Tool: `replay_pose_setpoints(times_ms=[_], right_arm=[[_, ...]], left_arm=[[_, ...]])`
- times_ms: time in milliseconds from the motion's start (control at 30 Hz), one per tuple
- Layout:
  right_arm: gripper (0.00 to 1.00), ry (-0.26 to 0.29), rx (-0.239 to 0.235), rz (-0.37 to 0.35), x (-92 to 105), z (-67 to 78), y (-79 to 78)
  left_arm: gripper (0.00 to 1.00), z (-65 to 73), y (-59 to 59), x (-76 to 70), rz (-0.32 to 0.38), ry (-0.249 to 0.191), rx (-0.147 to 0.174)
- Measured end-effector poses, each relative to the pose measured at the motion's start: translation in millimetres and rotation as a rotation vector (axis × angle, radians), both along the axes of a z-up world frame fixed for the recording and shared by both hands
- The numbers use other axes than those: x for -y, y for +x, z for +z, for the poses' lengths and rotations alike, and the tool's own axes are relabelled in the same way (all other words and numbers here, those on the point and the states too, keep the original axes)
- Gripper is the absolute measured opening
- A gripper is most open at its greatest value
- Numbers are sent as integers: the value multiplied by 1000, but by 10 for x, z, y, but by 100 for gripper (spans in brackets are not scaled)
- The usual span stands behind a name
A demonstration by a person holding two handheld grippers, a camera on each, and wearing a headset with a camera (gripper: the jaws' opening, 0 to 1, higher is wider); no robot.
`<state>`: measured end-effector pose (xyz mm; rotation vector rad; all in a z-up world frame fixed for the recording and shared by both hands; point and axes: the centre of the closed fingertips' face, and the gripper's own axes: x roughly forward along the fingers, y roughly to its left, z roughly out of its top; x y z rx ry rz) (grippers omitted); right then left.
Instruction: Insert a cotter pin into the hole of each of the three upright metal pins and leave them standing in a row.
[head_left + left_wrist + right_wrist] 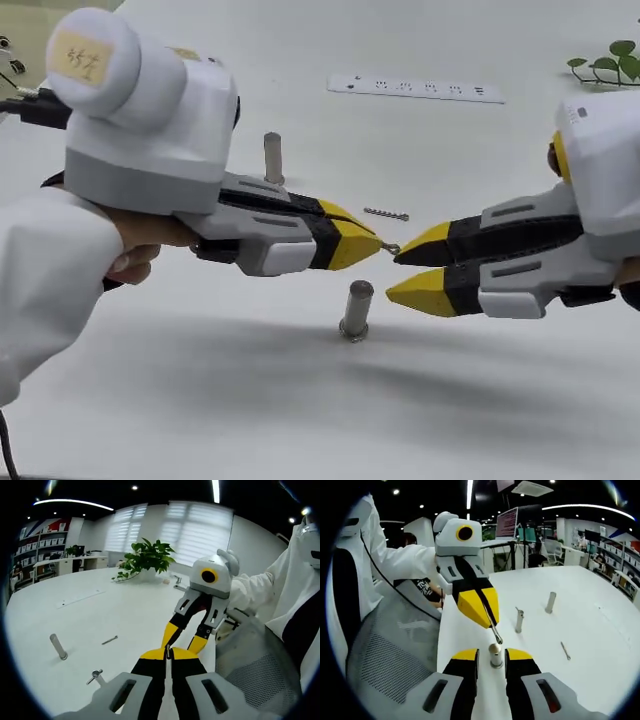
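My left gripper (378, 247) is shut on a thin cotter pin (392, 248), held above the table. In the right gripper view that cotter pin (495, 631) slants down towards the top of an upright metal pin (495, 655). This metal pin (355, 310) stands just ahead of my right gripper (395, 275), whose jaws are open and hold nothing. A second bare metal pin (273, 157) stands farther back. A third metal pin (519, 620) has a cotter pin through its top. A loose cotter pin (386, 214) lies on the table.
A white power strip (415, 88) lies at the far side of the white table (300, 400), and a green plant (605, 65) stands at the far right. A mesh chair (395, 645) sits by the table edge.
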<state>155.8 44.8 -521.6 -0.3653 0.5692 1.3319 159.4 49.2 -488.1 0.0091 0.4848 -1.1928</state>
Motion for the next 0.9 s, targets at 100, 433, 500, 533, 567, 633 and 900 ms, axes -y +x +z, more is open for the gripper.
replay_pose_setpoints(times_ms=[100,433,500,533,567,633,900], right_arm=[[15,7,-7,5,-30,8,-8],[0,40,-24,25,-85,58,-69],[0,33,-22,42,-85,58,-107],[0,31,-19,48,-83,57,-117],[0,26,-16,58,-81,55,-132],[0,24,-27,71,-74,52,-161],[0,11,-24,114,-30,80,-248]], left_arm=[[0,-8,-53,14,-34,15,27],[0,6,-163,74,-104,22,72],[0,-4,-157,61,-112,22,77],[0,-7,-155,57,-116,24,80],[0,-17,-158,55,-126,30,89],[0,-46,-180,48,-145,48,96],[0,-93,-224,43,-171,58,101]])
